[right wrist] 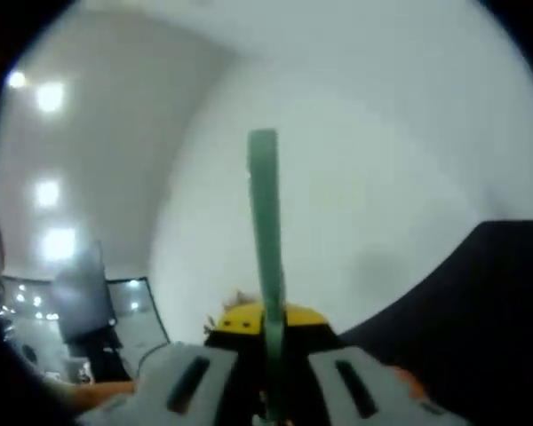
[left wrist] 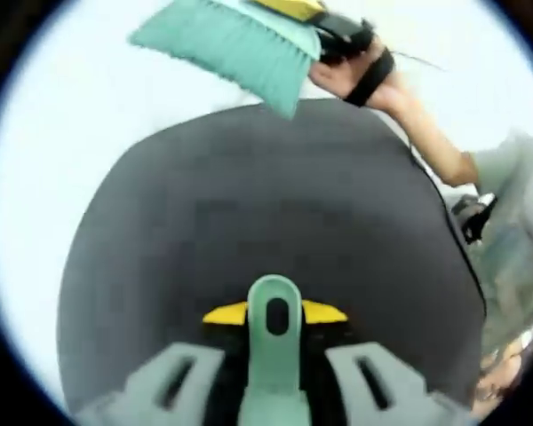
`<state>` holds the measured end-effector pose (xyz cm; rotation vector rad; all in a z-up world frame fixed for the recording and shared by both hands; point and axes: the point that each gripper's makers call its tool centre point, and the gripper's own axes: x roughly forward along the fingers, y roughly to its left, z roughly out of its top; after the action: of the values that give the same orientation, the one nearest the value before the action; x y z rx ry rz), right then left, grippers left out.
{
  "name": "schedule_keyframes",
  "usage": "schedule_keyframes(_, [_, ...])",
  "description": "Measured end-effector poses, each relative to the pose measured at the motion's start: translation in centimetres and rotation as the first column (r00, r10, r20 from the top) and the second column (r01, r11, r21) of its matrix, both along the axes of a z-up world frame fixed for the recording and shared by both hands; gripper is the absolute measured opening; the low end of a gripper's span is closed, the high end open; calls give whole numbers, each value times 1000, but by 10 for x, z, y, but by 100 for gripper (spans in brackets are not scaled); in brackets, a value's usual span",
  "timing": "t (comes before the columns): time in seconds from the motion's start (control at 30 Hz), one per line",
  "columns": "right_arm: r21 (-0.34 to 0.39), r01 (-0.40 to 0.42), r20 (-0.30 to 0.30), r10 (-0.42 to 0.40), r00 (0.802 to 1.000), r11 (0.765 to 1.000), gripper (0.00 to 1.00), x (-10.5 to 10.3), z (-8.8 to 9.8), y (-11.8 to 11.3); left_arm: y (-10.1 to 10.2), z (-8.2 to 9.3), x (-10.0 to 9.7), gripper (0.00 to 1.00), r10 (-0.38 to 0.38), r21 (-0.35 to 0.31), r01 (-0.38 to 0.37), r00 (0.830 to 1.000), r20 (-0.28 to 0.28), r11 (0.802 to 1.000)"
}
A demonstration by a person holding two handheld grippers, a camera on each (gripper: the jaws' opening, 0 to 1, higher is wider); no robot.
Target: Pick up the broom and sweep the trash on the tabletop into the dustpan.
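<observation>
My left gripper (left wrist: 274, 357) is shut on a green handle (left wrist: 274, 311) with a hanging hole. It looks like the dustpan's handle, and the pan itself is hidden. Beyond it spreads the dark grey tabletop (left wrist: 266, 204). Above the table's far edge hangs the broom's teal brush head (left wrist: 235, 49), tilted. The right gripper (left wrist: 338, 35) and a person's hand (left wrist: 360, 75) hold it. In the right gripper view my right gripper (right wrist: 266, 366) is shut on the broom's green handle (right wrist: 265, 222), which sticks straight out ahead.
A person's forearm and grey sleeve (left wrist: 506, 177) reach in from the right over the table's edge. White wall (right wrist: 364, 160) surrounds the table. A corner of the dark tabletop (right wrist: 480, 311) shows in the right gripper view, with ceiling lights (right wrist: 49, 98) and glass panels to the left.
</observation>
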<state>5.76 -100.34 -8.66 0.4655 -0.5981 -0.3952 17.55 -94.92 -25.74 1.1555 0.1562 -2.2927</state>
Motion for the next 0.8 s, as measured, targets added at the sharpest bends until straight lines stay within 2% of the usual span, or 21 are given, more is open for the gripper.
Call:
schedule_keyframes(0.07, [6,2,3,-2,1000,1000,5,0,1,2,-2,10,0,21,32,-38,-33,999,-12,999])
schedule_keyframes(0.23, [-9,14,-19,-14,1000,1000,5,0,4,10,-6,38,14,21,149,-80,-154,987,-66,985])
schedule_keyframes(0.33, [-8,9,-16,-9,1000,1000,5,0,8,13,-8,55,31,21,258,-85,-267,960,-105,960])
schedule_keyframes(0.4, [-12,5,-24,-6,1000,1000,5,3,9,15,-10,66,47,20,342,-89,-354,932,-122,931])
schedule_keyframes(0.47, [-17,1,-26,-1,1000,1000,5,5,11,17,-12,77,62,20,433,-79,-448,888,-155,891])
schedule_keyframes(0.5, [-19,-3,-26,3,1000,1000,5,7,12,18,-12,85,71,20,488,-60,-506,852,-191,860])
schedule_keyframes(0.53, [-20,-7,-25,7,1000,1000,5,8,13,19,-11,91,77,20,512,-51,-533,832,-213,844])
schedule_keyframes(0.6, [-26,-15,-26,15,1000,1000,5,11,13,22,-10,100,91,20,575,-45,-601,782,-241,798])
schedule_keyframes(0.67, [-34,-23,-31,22,999,999,5,14,14,24,-7,106,107,20,617,-45,-647,744,-255,762])
schedule_keyframes(0.77, [-41,-39,-40,37,999,998,5,20,14,27,2,104,138,20,730,-7,-754,639,-242,657])
schedule_keyframes(0.8, [-42,-43,-41,41,998,998,5,22,14,28,5,103,156,20,787,4,-810,569,-241,587])
